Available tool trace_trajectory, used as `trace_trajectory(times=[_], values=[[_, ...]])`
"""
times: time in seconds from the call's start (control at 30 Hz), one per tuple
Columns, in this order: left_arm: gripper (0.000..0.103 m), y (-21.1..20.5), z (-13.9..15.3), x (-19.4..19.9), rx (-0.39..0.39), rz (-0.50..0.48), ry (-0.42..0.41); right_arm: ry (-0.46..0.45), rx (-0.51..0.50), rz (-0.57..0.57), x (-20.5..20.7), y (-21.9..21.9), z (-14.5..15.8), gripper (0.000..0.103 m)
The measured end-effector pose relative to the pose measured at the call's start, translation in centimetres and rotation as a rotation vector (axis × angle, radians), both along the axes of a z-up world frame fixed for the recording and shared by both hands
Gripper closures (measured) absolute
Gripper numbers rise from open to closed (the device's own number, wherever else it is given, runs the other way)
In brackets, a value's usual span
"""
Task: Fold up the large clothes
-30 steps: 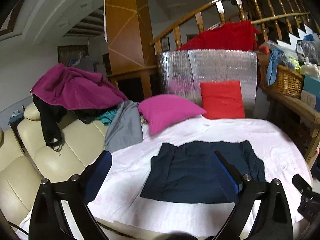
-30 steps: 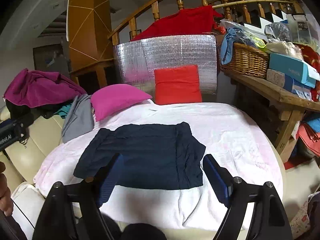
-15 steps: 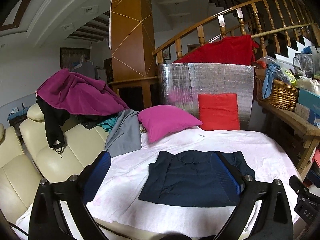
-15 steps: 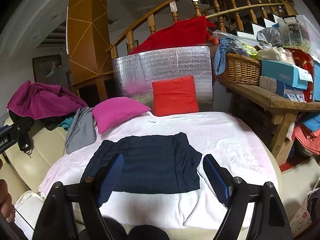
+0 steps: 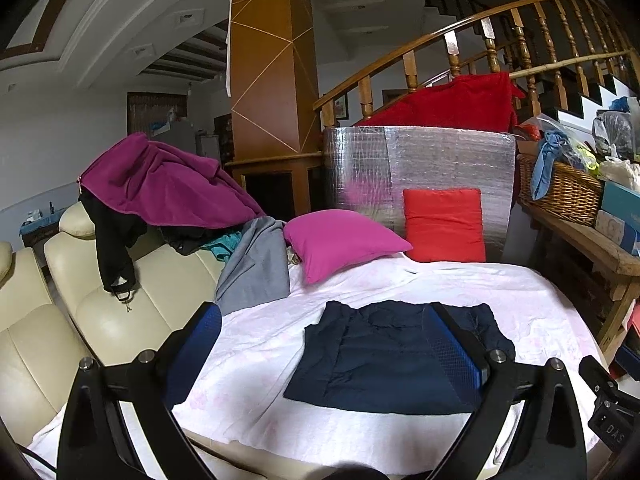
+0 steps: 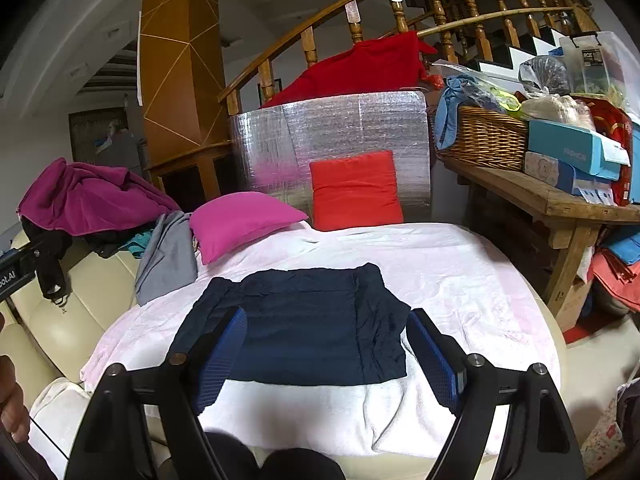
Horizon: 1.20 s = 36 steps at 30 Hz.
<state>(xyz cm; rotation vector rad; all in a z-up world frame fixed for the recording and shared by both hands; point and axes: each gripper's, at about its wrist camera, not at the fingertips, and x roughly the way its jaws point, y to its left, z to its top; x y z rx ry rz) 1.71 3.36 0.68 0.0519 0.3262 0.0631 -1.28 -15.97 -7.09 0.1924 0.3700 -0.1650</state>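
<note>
Navy garment (image 6: pixel 304 324) lies folded flat in a rectangle near the middle of the pink-sheeted surface (image 6: pixel 472 280), sleeves tucked in. Left tongs (image 5: pixel 324 348) and right tongs (image 6: pixel 326 354) both spread wide, nothing between the pads, both raised clear of the cloth. Magenta pillow (image 5: pixel 340 240) and red cushion (image 5: pixel 442 224) sit at the far edge, well apart from the garment.
</note>
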Motion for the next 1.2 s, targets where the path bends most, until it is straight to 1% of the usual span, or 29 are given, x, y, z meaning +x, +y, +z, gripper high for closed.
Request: trace_trajectory(times=[0.63,1.2], values=[[0.003,1.3,-0.3,0.1,-0.024,0.019,0.008,-0.009,-0.011,0.007,-0.1,0.8,0.3,0.018],[0.003,1.3,-0.3,-0.1,-0.020,0.015,0.012,-0.009,-0.012,0.012,0.0,1.1,0.1,0.018]])
